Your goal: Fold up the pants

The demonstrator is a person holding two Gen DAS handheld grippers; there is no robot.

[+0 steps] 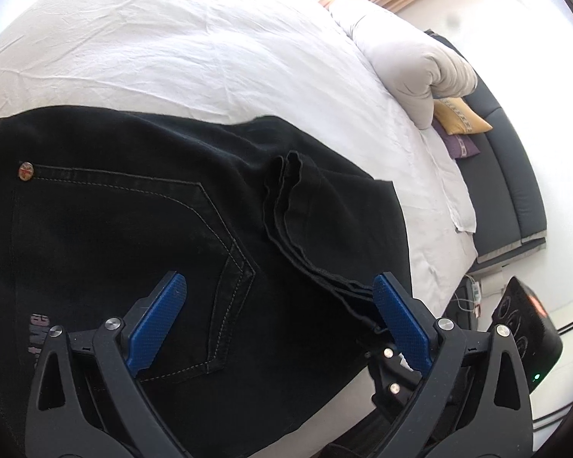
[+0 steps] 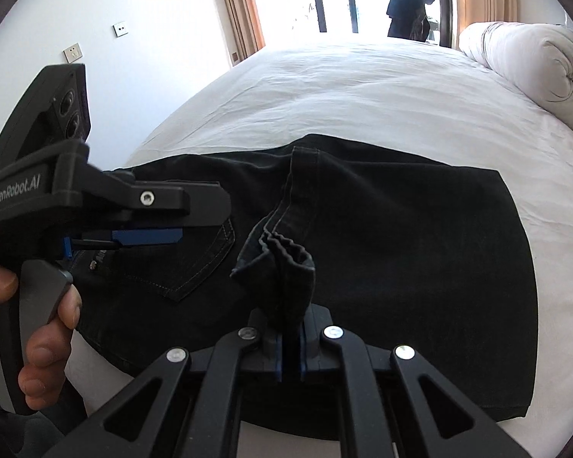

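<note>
Two grippers over black pants (image 2: 401,267) on bed (image 2: 363,87): right gripper (image 2: 292,358) clamped on bunched hems (image 2: 286,263), left gripper (image 1: 279,320) apart over pocket (image 1: 152,236); thin pinch, layers may slip, fold skew.

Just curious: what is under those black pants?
The pants lie on a white sheet that shows all around them. Whatever is directly beneath the cloth is covered. The right tool pinches a hem bunch above them.

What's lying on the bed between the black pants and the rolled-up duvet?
Nothing: only bare white sheet separates the pants from the duvet, seen in the right wrist view.
</note>
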